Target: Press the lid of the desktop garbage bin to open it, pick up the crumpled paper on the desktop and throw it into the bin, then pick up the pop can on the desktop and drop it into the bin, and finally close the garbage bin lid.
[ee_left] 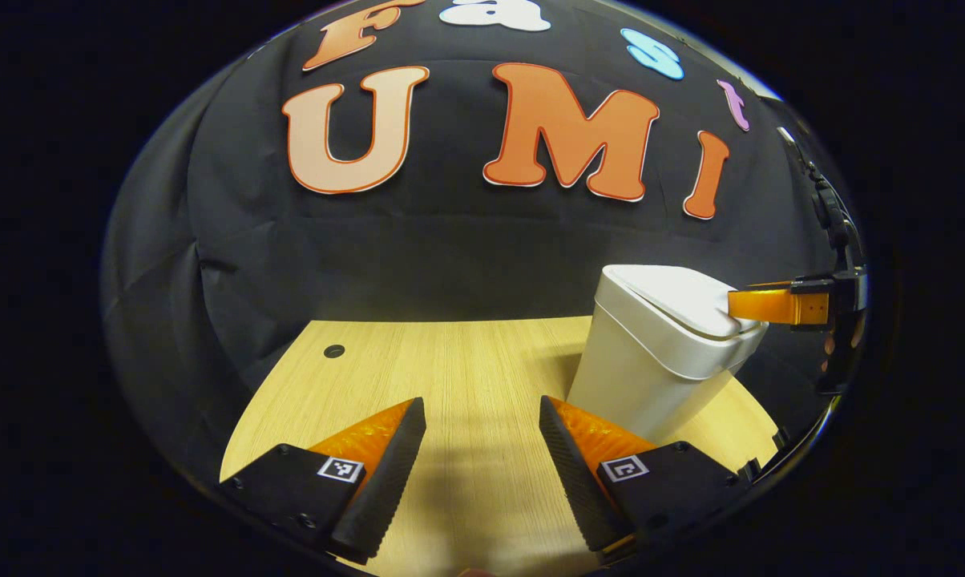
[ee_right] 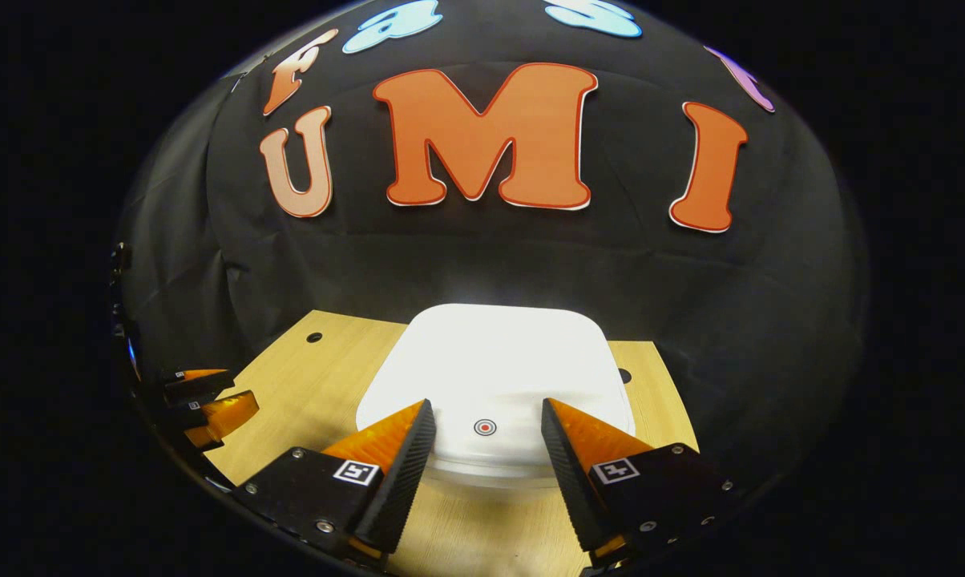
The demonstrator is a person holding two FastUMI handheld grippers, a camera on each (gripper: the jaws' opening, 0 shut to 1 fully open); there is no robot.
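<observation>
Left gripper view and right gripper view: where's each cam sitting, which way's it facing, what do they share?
Left gripper view: rides low over the wooden table, facing the booth wall, bin to its right; its own left gripper shows open, and the right gripper sits at the lid's edge.
Right gripper view: sits just above the bin's closed lid, looking down and forward; its own fingers straddle the lid's target mark.
Shared: bin, table, and the other gripper at the frame edge.

Light wood-grain table (ee_left: 466, 377) with a small round hole (ee_left: 334, 351). A white lidded bin (ee_left: 659, 353) stands on it, well apart from the hole.
</observation>
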